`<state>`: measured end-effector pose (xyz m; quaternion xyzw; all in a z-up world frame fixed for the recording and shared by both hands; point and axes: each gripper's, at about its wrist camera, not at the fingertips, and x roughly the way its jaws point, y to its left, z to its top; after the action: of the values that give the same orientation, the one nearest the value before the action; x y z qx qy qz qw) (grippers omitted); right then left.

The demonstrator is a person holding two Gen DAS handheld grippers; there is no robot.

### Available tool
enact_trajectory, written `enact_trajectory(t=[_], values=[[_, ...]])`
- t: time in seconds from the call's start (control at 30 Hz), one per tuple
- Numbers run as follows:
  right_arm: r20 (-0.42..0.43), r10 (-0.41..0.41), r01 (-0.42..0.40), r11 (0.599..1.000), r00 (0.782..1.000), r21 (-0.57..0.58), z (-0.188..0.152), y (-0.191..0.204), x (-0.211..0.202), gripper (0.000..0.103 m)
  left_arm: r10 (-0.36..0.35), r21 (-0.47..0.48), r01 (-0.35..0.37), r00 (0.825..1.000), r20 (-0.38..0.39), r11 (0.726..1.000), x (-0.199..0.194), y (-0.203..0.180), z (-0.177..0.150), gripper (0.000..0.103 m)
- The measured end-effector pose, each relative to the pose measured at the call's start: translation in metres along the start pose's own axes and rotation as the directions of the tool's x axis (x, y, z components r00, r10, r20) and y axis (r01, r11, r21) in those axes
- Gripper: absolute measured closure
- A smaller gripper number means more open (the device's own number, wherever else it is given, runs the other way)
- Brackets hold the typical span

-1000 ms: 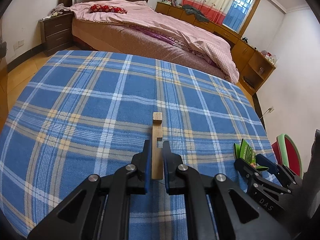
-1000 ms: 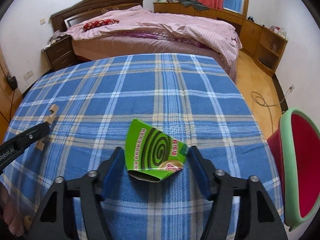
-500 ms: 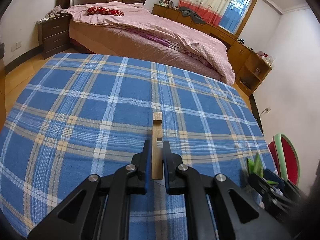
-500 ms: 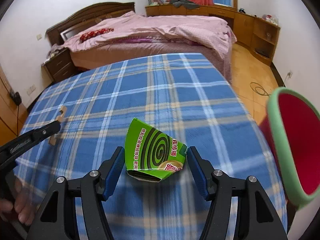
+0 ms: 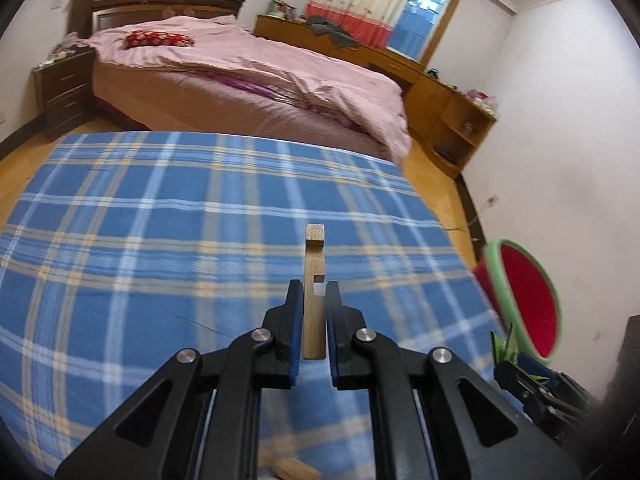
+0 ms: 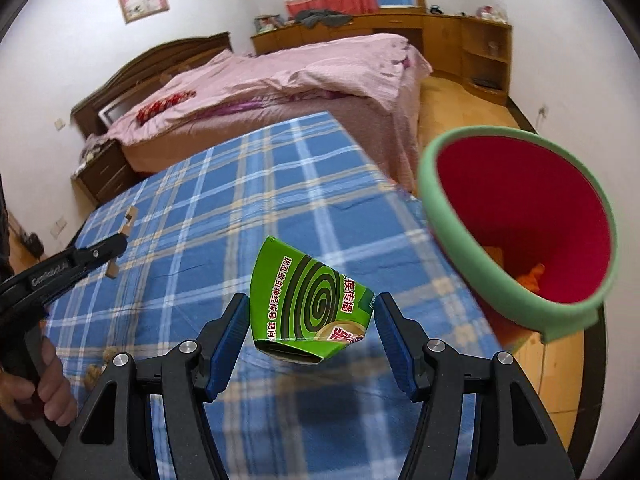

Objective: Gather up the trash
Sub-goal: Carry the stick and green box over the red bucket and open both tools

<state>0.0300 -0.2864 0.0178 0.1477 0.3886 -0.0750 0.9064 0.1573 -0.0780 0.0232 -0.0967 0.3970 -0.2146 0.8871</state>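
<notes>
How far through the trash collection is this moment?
Done: the red bin already holds orange scraps. In hand: the right gripper carries the green box near the bin; the left gripper clamps a wooden piece. Left: dropping both, plus small crumbs on the cloth.

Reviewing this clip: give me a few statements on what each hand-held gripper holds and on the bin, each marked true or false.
1. The left hand-held gripper is clamped on a notched wooden piece. True.
2. The right hand-held gripper holds a blue can. False: it holds a crushed green box.
3. The bin has a green rim and a red inside. True.
4. The bin stands on the plaid cloth. False: it is off the cloth's edge.
</notes>
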Motion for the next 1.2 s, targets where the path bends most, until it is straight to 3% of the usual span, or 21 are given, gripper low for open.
enact_trajectory(t=[0.27,0.53,0.87,1.2], values=[[0.063,0.006,-0.012,0.996,0.998,0.093,-0.007,-0.043,-0.037,0.038,-0.051,0.088,0.051,0.999,-0.002,0.995,-0.013,-0.051,-0.006,0.093],[0.115,-0.024,0.004,0.986,0.993,0.169,-0.006,-0.088,-0.061,0.038,-0.107,0.205,0.116,0.993,-0.058,0.972,-0.001,-0.114,-0.013,0.093],[0.168,-0.094,0.053,0.970,0.981,0.235,0.009,-0.142,-0.072,0.038,-0.212,0.318,0.247,0.967,-0.142,0.915,0.039,-0.200,-0.015,0.093],[0.149,-0.141,0.098,0.958,0.979,0.269,0.020,-0.185,-0.052,0.038,-0.218,0.367,0.284,0.952,-0.213,0.885,0.096,-0.255,-0.023,0.093]])
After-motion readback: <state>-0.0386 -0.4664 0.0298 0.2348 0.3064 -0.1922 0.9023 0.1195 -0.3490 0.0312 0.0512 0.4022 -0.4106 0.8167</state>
